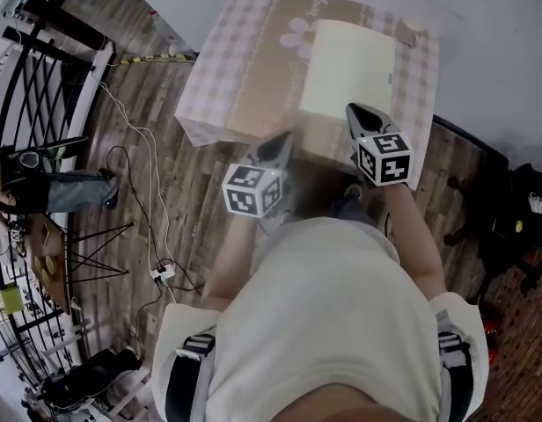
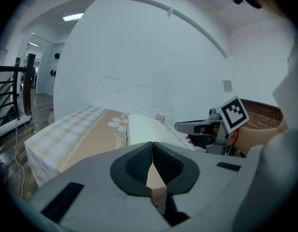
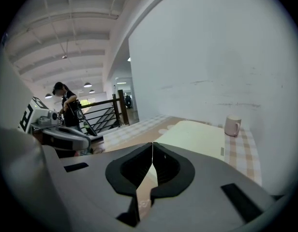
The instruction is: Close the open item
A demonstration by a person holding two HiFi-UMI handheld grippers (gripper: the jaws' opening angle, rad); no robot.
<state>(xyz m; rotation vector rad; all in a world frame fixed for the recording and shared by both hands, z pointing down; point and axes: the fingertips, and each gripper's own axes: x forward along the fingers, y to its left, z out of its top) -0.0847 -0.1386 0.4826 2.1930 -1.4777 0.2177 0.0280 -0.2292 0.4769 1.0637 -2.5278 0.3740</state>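
Observation:
A flat cream-coloured case (image 1: 346,69) lies on the checked tablecloth (image 1: 236,60), and its lid looks flat down in every view. In the left gripper view the case (image 2: 144,128) is just beyond my left gripper (image 2: 152,144), whose jaws meet with nothing between them. My right gripper (image 3: 152,145) is shut and empty too, pointing over the case (image 3: 197,134). In the head view the left gripper (image 1: 277,146) hovers at the table's near edge. The right gripper (image 1: 359,111) is at the case's near right corner.
A pale mug (image 1: 410,30) stands at the table's far right corner. White cables and a power strip (image 1: 163,272) lie on the wooden floor to the left, by a black railing (image 1: 42,77). A person (image 3: 67,105) stands far off. Dark furniture (image 1: 509,218) is at the right.

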